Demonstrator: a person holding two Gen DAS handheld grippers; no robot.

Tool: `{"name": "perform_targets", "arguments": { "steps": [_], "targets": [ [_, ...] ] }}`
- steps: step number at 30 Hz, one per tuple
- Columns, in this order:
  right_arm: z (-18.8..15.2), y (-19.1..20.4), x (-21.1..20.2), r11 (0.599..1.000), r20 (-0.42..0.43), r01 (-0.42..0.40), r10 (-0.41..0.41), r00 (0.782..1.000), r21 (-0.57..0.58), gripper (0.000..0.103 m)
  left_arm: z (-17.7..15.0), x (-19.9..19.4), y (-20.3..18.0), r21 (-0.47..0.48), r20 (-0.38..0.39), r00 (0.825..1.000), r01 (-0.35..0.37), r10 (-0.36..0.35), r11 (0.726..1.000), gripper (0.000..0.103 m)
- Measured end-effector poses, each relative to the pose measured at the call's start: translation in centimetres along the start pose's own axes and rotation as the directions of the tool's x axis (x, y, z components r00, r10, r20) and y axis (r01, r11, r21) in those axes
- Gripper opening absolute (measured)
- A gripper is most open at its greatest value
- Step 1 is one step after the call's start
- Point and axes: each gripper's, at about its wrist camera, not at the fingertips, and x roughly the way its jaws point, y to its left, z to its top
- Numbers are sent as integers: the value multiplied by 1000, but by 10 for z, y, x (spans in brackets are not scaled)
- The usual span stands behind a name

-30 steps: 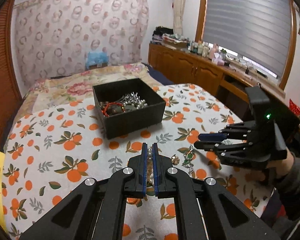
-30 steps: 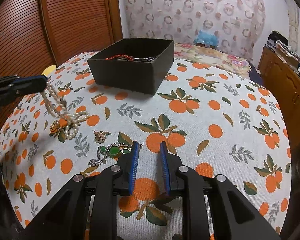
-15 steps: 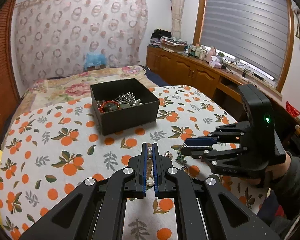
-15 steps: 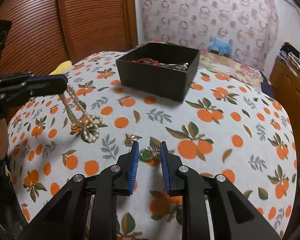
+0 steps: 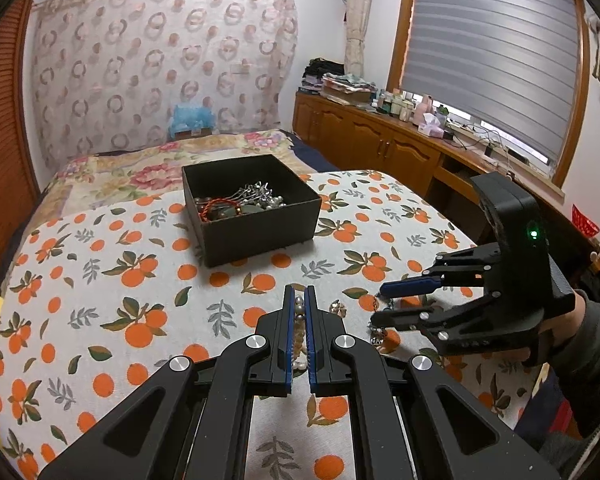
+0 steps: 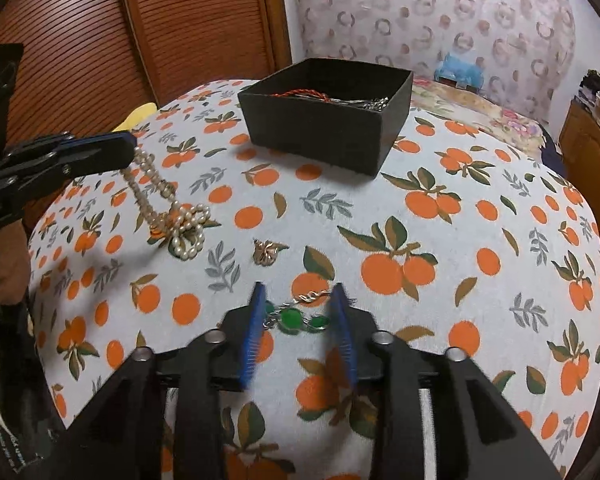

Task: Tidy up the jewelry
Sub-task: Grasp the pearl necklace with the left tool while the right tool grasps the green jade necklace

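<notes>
Left fingers (image 5: pixel 299 305) are clamped together on a pearl necklace (image 6: pixel 168 208); part of the strand hangs from their tips (image 6: pixel 112 151) down to a loose coil of pearls lying on the table (image 6: pixel 460 152), which is covered by a white cloth printed with oranges and leaves; in the left wrist view a few pearls show in the narrow slit between the blue pads. Right fingers (image 6: pixel 298 312) are apart and opening, their blue pads blurred; between them, on the cloth, lies a silver chain with green stones (image 6: pixel 296 317), and neither pad presses on it; in the left wrist view the same fingers (image 5: pixel 380 304) reach in from the right edge, one above the other, with the chain at their tips. A small gold-coloured leaf-shaped piece (image 6: pixel 267 251) lies on the cloth between the pearl coil and the green-stone chain, touching neither. Farther back on the table stands an open black box (image 5: pixel 256 224); inside it lie a red twisted cord, silver pieces, pearls and some darker stones, heaped together. A person's hand in a dark sleeve (image 5: pixel 580 332) holds the right tool; another hand (image 6: pixel 4 264) shows at the left edge of the right wrist view.
</notes>
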Motion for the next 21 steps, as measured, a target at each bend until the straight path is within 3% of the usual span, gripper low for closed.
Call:
{"name": "perform_targets", "arguments": {
  "steps": [6,13,16,19,21],
  "targets": [
    [-3,10,0,997,-11,58,-59,998,-40,42,0,0,0,0,0,1000,0,0,1000,4],
    [-4,15,1,995,-26,52,-54,998,-80,44,-1,2,0,-2,-2,1000,2,-2,1000,4],
    [-6,18,-1,994,-34,53,-57,998,-99,37,-2,1,0,-1,-2,1000,2,-2,1000,4],
    [-9,23,-3,993,-39,35,-40,998,-114,13,-2,1,0,-1,-3,1000,3,-3,1000,4],
    [-10,27,-4,991,-33,55,-59,998,-126,11,-1,1,1,-1,-2,1000,2,-2,1000,4]
  ]
}}
